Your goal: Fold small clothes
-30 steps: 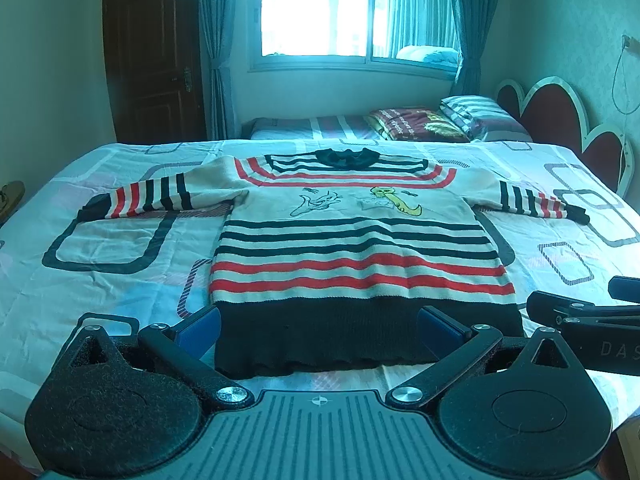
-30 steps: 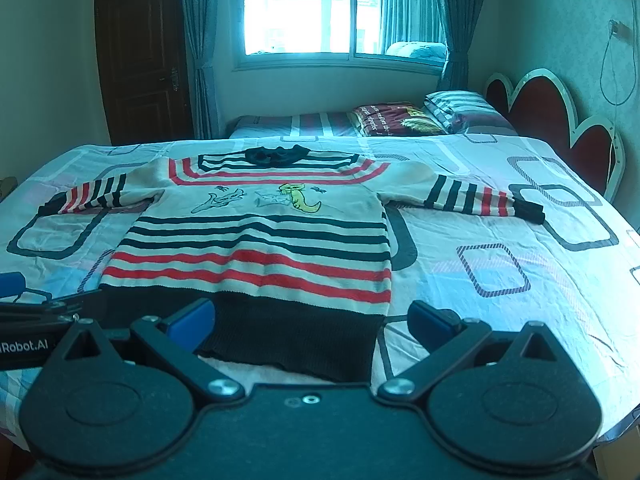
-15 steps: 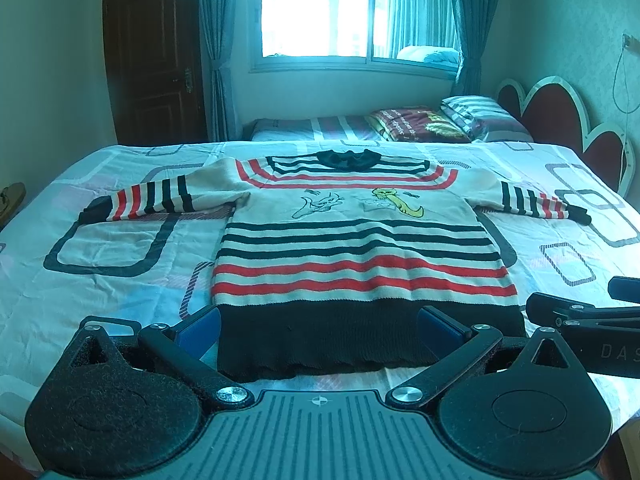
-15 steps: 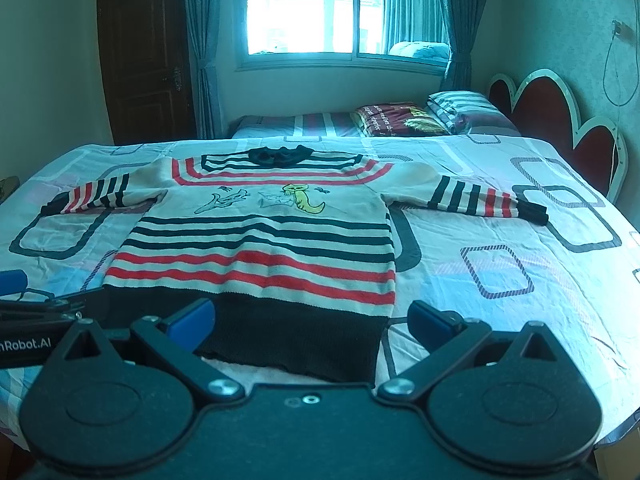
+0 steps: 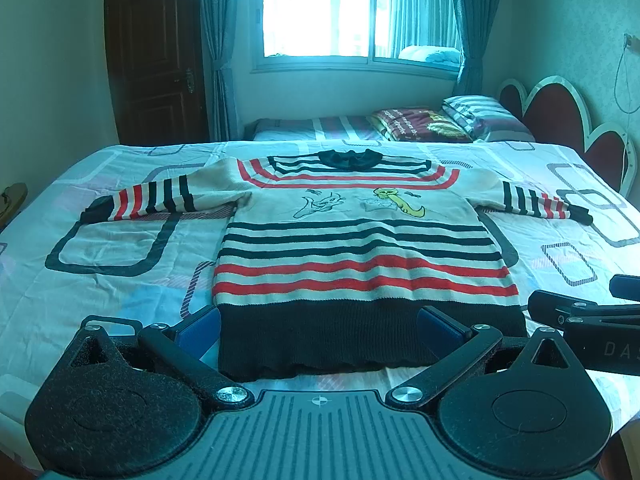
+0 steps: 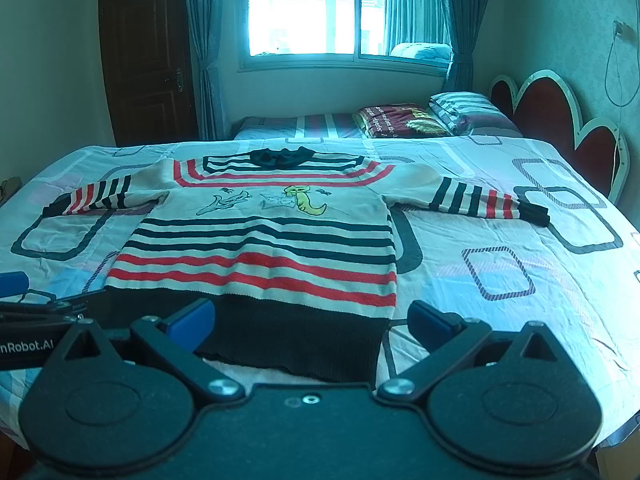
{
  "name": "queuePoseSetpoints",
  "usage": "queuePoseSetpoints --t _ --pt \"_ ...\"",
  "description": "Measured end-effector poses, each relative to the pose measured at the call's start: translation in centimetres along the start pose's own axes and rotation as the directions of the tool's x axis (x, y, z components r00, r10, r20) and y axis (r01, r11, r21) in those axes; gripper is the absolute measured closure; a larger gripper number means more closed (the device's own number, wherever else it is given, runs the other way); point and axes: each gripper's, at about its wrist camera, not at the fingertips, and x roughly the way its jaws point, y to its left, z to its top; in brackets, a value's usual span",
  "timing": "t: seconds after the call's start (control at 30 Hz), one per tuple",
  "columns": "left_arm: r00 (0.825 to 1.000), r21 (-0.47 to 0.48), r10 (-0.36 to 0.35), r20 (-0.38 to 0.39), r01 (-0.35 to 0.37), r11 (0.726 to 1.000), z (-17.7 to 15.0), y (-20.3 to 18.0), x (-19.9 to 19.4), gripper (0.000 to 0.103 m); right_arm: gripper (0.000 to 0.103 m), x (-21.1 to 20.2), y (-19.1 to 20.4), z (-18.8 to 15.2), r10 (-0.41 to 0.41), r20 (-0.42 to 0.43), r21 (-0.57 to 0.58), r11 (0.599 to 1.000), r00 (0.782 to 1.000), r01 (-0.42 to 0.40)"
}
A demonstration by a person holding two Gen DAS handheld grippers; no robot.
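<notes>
Left sleeve: the striped sleeve [image 5: 148, 199] lies stretched out flat to the left on the bed sheet [image 5: 104, 240], not folded in.
Left gripper: the left gripper [image 5: 318, 330] stands wide, with nothing between the blue pads; it hovers at the near edge of the bed, over the left part of the dark hem.
Sweater: the small striped sweater [image 5: 360, 248] lies spread flat, front side up, in the middle of the bed, collar at the far side and hem [image 5: 372, 332] toward the cameras.
Right gripper: the right gripper [image 6: 312, 320] is wide too and holds nothing; it is over the right corner of the hem, just beside the left gripper.
Right sleeve: the other sleeve [image 6: 480, 200] reaches out flat to the right, its dark cuff resting on the sheet.
Task progress: in my judgement the folding is not yet begun; no fold is visible in the body or in the sleeves. All is left: both sleeves inward, then the body in half or in thirds.
Next step: it seems the two tools are placed to take the hem, but neither touches the cloth so far as I can tell.
Containers: I see no basket, box or drawer in these views, so nothing is held in one. Only pillows [image 6: 464, 110] and a folded blanket [image 6: 400, 120] lie on a second bed under the window.
</notes>
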Motion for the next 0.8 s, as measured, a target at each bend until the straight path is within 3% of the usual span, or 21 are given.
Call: queuePoseSetpoints --t 0.8 --pt "1.0 0.0 0.013 -0.001 -0.013 1.0 -0.04 -0.28 0.02 0.0 0.001 0.03 -0.16 0.08 0.001 -0.001 -0.004 1.0 1.0 -0.001"
